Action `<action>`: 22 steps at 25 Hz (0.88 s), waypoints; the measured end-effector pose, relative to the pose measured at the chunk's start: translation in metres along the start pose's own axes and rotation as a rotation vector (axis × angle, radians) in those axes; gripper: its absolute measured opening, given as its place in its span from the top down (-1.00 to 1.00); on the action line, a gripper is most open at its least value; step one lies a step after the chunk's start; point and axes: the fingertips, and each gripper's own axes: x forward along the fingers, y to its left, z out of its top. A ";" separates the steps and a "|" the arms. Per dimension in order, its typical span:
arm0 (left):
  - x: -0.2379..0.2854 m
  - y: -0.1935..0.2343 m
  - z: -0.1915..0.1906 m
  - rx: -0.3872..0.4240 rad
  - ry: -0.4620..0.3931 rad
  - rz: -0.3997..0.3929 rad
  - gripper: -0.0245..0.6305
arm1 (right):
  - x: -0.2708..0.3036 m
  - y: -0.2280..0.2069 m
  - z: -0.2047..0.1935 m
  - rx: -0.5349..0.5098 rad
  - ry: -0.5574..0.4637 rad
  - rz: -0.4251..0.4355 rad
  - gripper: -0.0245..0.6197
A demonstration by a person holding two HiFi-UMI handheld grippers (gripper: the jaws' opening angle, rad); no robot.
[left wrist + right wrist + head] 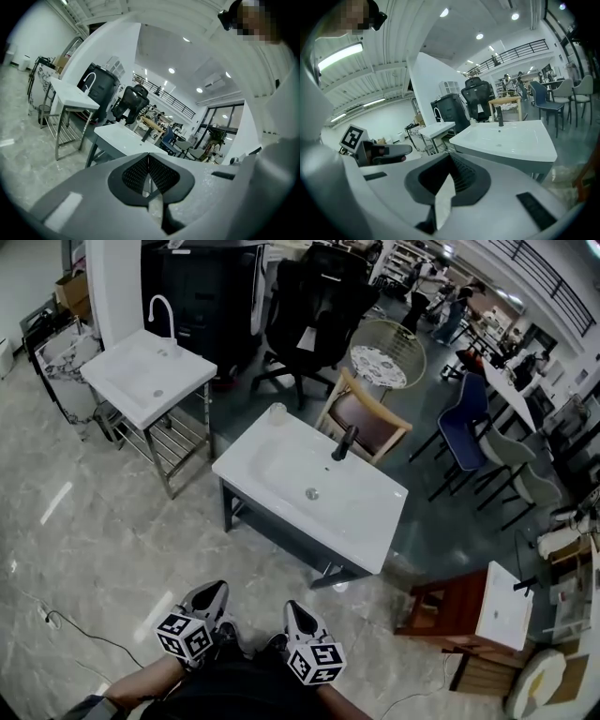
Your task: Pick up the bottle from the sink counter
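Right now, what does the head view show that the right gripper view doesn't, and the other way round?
Only the head view: the right gripper from above, marker cube and all. Only the right gripper view: the ceiling lights and its own jaws, closed together. Both: the white sink, its black faucet and the left gripper.

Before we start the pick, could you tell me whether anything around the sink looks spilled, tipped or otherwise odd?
Nothing stands out. The bottle appears upright at the far left corner of the sink counter, and no spill or damage shows there.
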 end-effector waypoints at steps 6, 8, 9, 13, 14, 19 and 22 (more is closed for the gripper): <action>0.004 0.017 0.005 -0.019 -0.002 -0.001 0.92 | 0.013 0.003 -0.006 0.000 0.019 -0.010 0.90; 0.007 0.019 0.004 -0.030 -0.001 0.000 0.92 | 0.020 0.004 -0.009 0.005 0.029 0.000 0.90; 0.010 0.019 0.003 -0.033 0.001 0.001 0.92 | 0.023 0.004 -0.010 0.009 0.033 0.006 0.90; 0.021 0.019 0.007 -0.018 0.006 0.015 0.92 | 0.043 -0.003 -0.006 0.026 0.029 0.037 0.90; 0.024 0.021 0.010 -0.010 0.004 0.023 0.92 | 0.049 -0.004 -0.004 0.028 0.025 0.049 0.90; 0.042 0.030 0.026 0.014 -0.006 0.083 0.92 | 0.078 -0.016 0.012 0.047 0.021 0.120 0.90; 0.065 0.028 0.032 0.026 0.003 0.104 0.92 | 0.097 -0.035 0.024 0.065 0.018 0.138 0.90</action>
